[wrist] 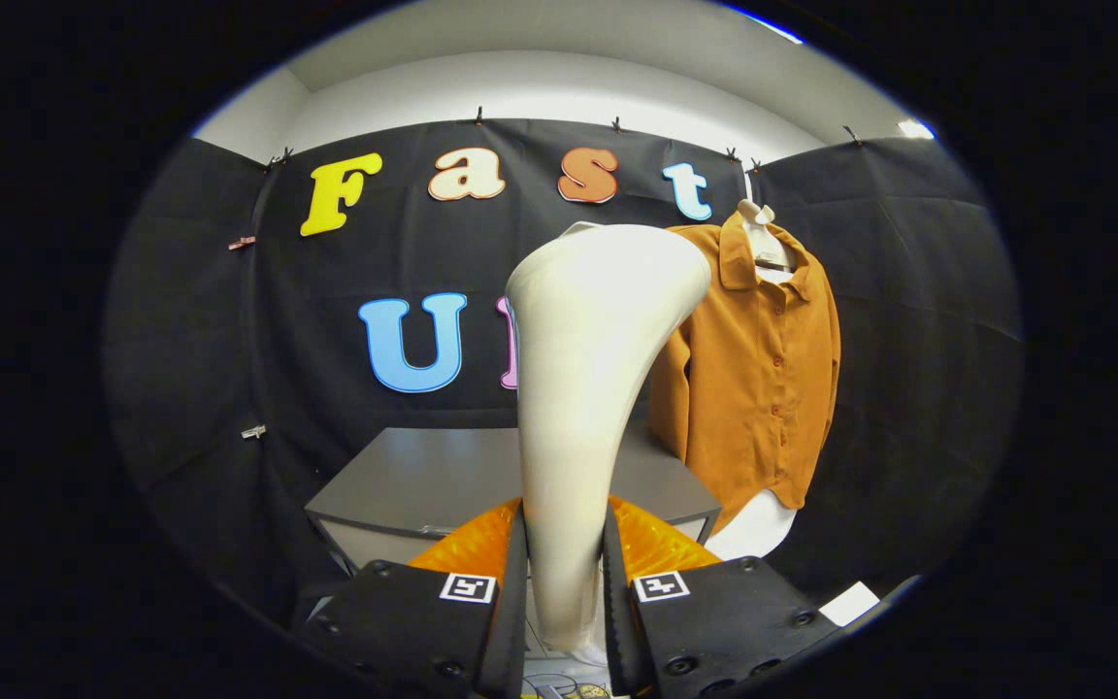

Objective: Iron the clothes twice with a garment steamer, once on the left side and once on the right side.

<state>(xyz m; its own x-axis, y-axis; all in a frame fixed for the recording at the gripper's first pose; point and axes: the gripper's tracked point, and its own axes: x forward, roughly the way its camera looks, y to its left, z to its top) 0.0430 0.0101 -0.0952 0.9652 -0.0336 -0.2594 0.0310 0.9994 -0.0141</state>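
A cream-white garment steamer (586, 388) stands upright between my fingers, its wide head at the top and turned toward the shirt. My gripper (564, 573) is shut on its narrow handle, both orange-backed fingers (651, 549) pressing its sides. An orange-brown buttoned shirt (763, 369) hangs on a white hanger (761, 228) against the black wall, beyond the steamer and to its right. The steamer's head hides the shirt's left sleeve edge and stands apart from the cloth.
A grey table (423, 485) sits below and behind the steamer. A white rounded form (758, 529) shows under the shirt's hem. A white paper slip (848, 604) lies low on the right.
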